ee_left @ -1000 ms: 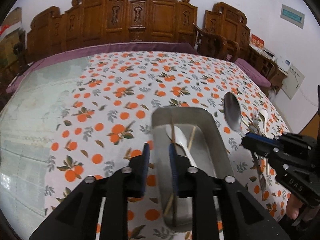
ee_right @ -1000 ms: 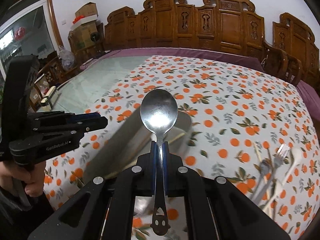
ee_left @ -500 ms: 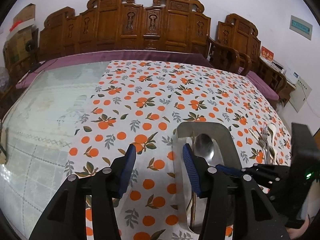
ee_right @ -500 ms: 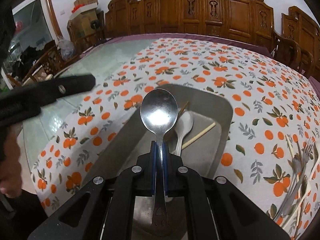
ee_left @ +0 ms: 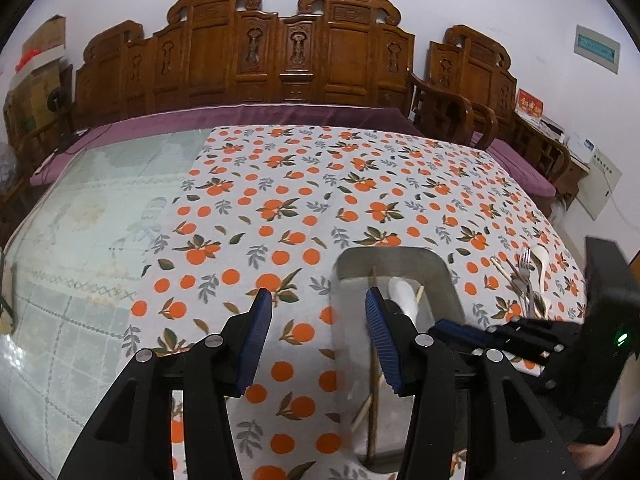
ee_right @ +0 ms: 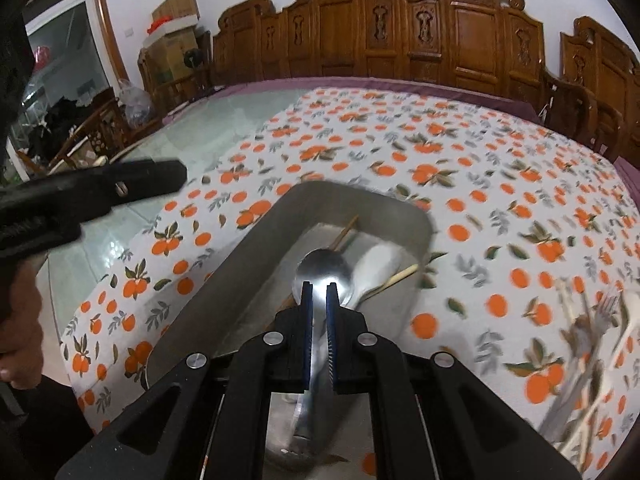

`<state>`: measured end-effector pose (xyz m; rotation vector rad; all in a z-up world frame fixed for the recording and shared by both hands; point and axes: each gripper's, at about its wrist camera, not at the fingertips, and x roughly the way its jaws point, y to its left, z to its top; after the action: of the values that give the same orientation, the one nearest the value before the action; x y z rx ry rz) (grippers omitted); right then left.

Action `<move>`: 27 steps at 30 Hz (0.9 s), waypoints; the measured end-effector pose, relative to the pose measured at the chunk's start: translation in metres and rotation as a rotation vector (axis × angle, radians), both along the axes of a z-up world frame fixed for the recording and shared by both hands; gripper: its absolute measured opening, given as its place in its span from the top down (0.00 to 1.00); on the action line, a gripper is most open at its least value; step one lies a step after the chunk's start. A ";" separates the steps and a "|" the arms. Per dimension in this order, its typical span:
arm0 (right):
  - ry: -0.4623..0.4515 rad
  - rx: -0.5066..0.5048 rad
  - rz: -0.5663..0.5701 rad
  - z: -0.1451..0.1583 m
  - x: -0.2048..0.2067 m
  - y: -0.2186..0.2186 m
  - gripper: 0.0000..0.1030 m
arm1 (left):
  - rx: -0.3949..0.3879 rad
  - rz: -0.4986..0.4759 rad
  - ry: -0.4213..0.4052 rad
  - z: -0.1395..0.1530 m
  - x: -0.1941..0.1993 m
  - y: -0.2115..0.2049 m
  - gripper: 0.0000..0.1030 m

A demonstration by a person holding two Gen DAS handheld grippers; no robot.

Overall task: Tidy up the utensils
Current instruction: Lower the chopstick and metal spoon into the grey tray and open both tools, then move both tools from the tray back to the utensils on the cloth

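Observation:
A metal tray [ee_right: 404, 210] lies on the orange-print tablecloth with a white spoon [ee_right: 376, 264] and wooden chopsticks [ee_right: 400, 274] in it. My right gripper [ee_right: 319, 316] is shut on the handle of a metal spoon [ee_right: 322, 268]. The spoon's bowl hangs low inside the tray, beside the white spoon. In the left wrist view the tray [ee_left: 384, 252] sits to the right, and the right gripper [ee_left: 442, 326] reaches into it from the right. My left gripper [ee_left: 318, 336] stands open over the cloth at the tray's left wall, holding nothing.
Loose forks, chopsticks and a white spoon [ee_left: 528, 284] lie in a pile on the cloth right of the tray; the pile [ee_right: 588, 332] looks blurred in the right wrist view. One left gripper finger [ee_right: 152, 178] and a hand [ee_right: 16, 320] are at the left. Carved wooden chairs line the far side.
My right gripper has sunk into the tray with the metal spoon, whose bowl now sits closer to the pads. The left jaws have spread wide, and the left gripper has shifted left off the tray.

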<state>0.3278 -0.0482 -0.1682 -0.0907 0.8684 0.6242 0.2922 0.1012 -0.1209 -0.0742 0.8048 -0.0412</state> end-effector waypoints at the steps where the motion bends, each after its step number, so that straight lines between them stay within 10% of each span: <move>1: -0.011 0.000 -0.003 0.004 0.000 -0.005 0.92 | 0.001 -0.005 -0.002 0.000 0.001 -0.005 0.55; 18: -0.166 -0.007 -0.257 0.062 -0.007 -0.174 0.92 | 0.001 -0.164 -0.041 0.012 0.000 -0.110 0.43; 27: -0.077 -0.061 -0.386 0.022 0.012 -0.244 0.78 | 0.048 -0.245 -0.004 -0.010 -0.007 -0.153 0.39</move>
<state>0.3398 -0.2920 -0.1465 -0.0009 0.8034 0.2321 0.2850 -0.0522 -0.1313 0.0702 0.8069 -0.2534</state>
